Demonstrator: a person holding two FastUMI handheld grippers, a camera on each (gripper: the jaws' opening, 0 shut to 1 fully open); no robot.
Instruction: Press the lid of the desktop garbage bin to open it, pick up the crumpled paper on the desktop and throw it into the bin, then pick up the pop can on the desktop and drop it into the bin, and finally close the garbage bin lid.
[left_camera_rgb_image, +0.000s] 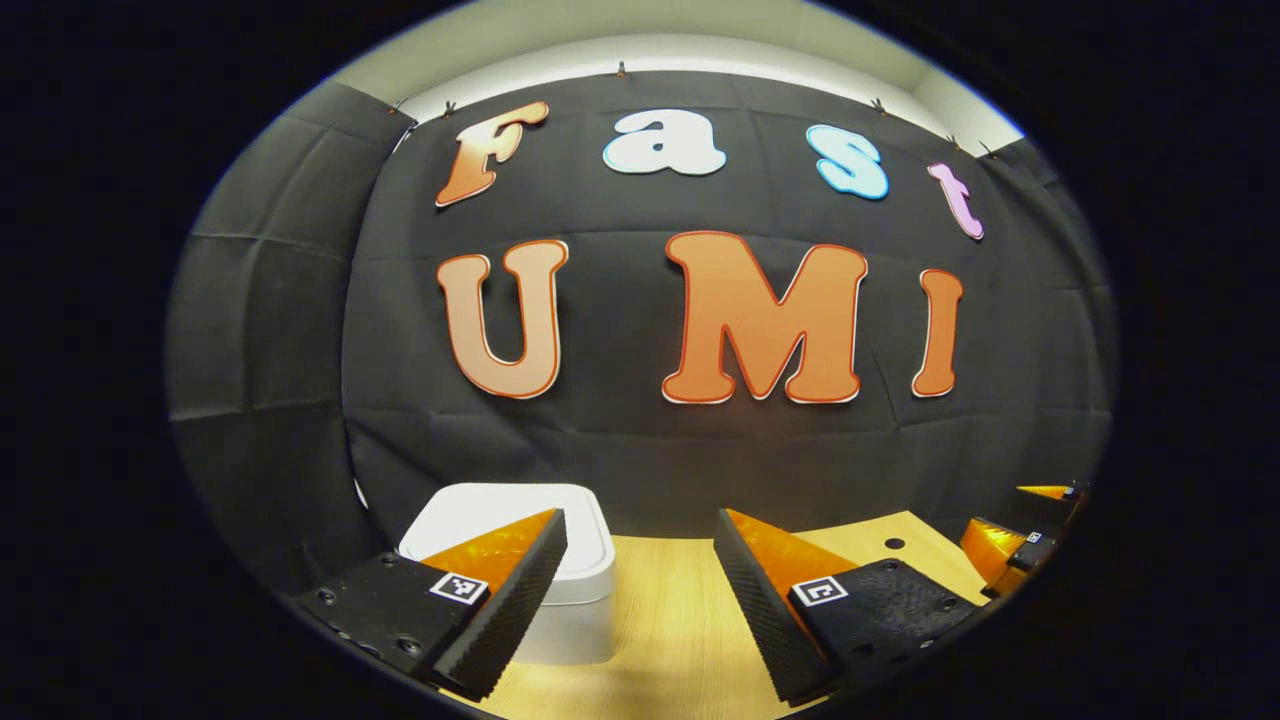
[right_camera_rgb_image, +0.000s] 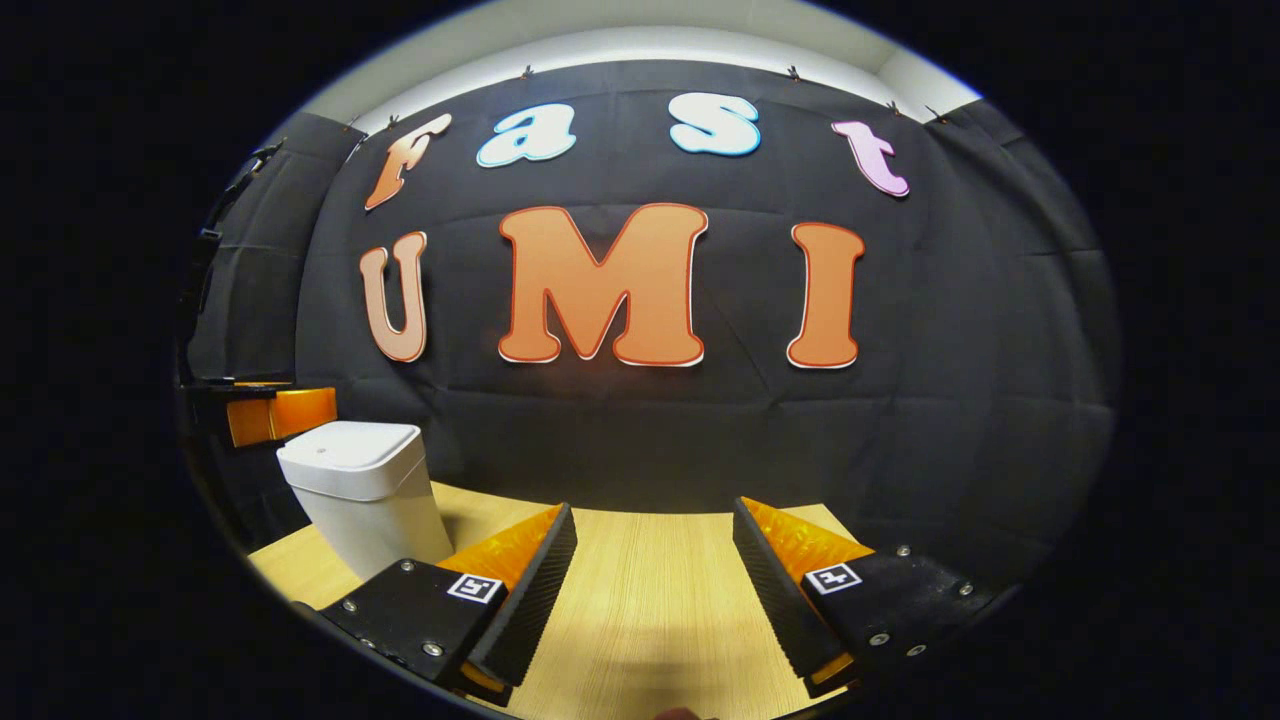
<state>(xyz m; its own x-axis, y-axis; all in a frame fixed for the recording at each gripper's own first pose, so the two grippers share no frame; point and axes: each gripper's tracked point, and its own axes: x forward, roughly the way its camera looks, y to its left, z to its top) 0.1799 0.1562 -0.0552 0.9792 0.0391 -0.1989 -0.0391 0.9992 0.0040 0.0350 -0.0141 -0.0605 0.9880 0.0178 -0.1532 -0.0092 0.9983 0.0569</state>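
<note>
One white garbage bin (left_camera_rgb_image: 520, 570), lid down, upright on the bench (left_camera_rgb_image: 660, 620), directly ahead of and just left of the left gripper (left_camera_rgb_image: 640, 585), partly behind its left finger. Same bin (right_camera_rgb_image: 365, 490) well to the left of the right gripper (right_camera_rgb_image: 650, 580); left gripper judged nearer for the lid press. Both pairs of fingers spread wide, holding nothing. One bin counted.

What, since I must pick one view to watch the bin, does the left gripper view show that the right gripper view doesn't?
Left gripper view: the bin close up, partly behind the left hand-held gripper, and a dark hole in the table. Right gripper view: the bin's side wall, standing apart to the left of the right hand-held gripper. Both: the closed lid, the wooden table, open jaws holding nothing.
</note>
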